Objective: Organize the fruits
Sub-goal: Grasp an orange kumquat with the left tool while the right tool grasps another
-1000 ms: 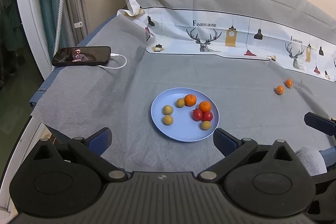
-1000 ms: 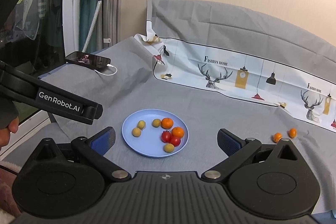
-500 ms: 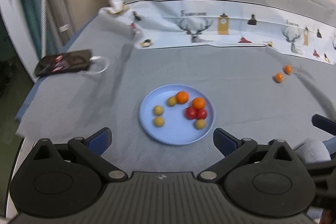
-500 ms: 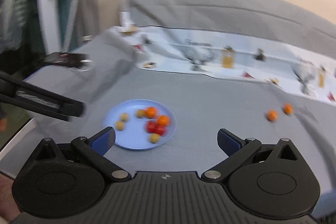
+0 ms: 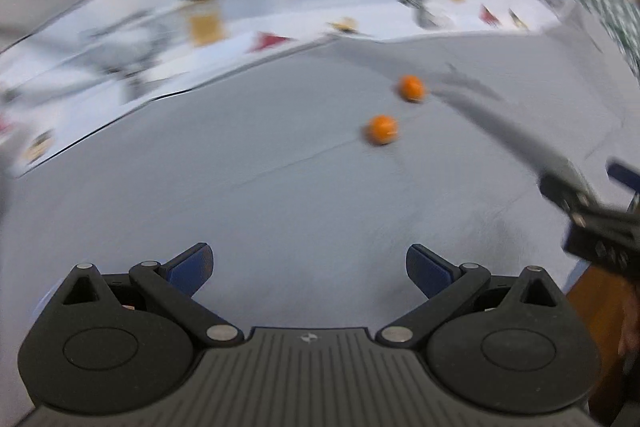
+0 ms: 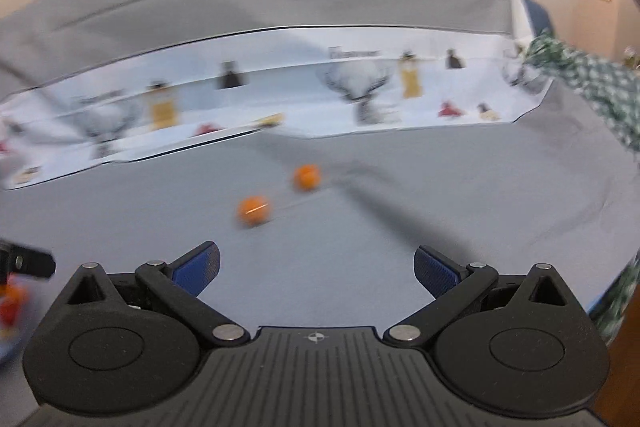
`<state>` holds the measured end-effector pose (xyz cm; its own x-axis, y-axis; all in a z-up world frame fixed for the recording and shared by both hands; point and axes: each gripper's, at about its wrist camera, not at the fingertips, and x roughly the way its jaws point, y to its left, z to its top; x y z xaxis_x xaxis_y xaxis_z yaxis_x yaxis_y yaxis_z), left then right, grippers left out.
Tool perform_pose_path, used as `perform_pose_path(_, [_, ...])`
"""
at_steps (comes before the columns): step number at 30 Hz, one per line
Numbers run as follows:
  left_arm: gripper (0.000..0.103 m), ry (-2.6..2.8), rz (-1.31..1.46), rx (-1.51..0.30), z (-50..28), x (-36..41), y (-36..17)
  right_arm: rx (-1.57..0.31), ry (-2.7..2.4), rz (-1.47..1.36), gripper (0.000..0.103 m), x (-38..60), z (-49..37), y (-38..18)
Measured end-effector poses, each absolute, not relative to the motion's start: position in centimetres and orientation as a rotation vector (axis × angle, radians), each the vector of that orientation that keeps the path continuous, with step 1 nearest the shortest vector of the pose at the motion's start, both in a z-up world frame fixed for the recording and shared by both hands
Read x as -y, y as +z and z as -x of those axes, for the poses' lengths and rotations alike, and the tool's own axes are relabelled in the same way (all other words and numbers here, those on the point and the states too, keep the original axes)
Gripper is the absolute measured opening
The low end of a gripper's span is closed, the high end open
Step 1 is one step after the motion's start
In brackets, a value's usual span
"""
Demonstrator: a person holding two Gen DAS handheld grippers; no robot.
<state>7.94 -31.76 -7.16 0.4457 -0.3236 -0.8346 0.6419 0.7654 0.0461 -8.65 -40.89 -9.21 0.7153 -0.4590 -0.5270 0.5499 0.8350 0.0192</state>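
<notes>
orange, small and round, two smooth little fruits [image 6: 254, 209] lie apart on the matte grey cloth [image 6: 360, 267] ahead of both grippers, nearer the right gripper [image 6: 316, 265]. its blue-padded fingers stand wide apart and empty, as do those of the left gripper [image 5: 309, 263]. best to centre the nearer fruit between the pads and close gently, since it may roll.

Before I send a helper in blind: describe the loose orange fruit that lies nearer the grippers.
Start at the white printed band across the back of the grey cloth. In front of it two small orange fruits lie apart. Yours is the nearer orange fruit, left of the farther orange fruit in the right wrist view.
</notes>
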Motion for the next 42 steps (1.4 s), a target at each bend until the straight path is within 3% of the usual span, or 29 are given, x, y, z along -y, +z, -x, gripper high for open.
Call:
perform_pose_path(7, [0.103, -0.679, -0.520, -0.965, -15.2, 45.1, -16.4, -0.670, -0.442, -0.181, 0.102, 53.5, -1.9, -17.7])
perform_pose_path(14, [0.102, -0.742, -0.560, -0.984, -21.4, 49.0, -20.9, -0.679, -0.275, -0.079, 0.102, 57.1, -9.7, -21.7])
perform_pose_path(17, [0.082, -0.769, -0.491, -0.987, -22.4, 48.1, -20.7, -0.651, -0.236, -0.017, 0.102, 57.1, -12.5, -22.3])
perform_pose_path(19, [0.040, -0.799, -0.512, -0.955, -22.2, 47.9, -20.4, -0.622, -0.216, 0.035, 0.102, 56.4, -14.0, -22.6])
perform_pose_path(20, [0.041, -0.805, -0.522, -0.952, -22.1, 47.9, -20.3, -0.617, -0.205, 0.053, 0.099, 56.0, -14.7, -22.6])
perform_pose_path(22, [0.040, -0.816, -0.496, -0.981, -22.5, 47.7, -20.1, -0.593, -0.146, 0.040, 0.049, 55.5, -15.6, -22.3])
perform_pose_path(23, [0.040, -0.814, -0.478, -0.989, -22.6, 47.7, -19.9, -0.589, -0.148, 0.020, 0.034, 55.3, -16.0, -21.9])
perform_pose_path(30, [0.040, -0.759, -0.387, -0.982, -19.4, 42.3, -14.1, -0.579, -0.318, -0.084, 0.034, 52.1, -11.8, -19.0])
perform_pose_path(42, [0.041, -0.584, -0.330, -0.968, -5.4, 23.3, -1.2, -0.363, -0.298, -0.261, 0.034, 39.2, 4.6, -6.1])
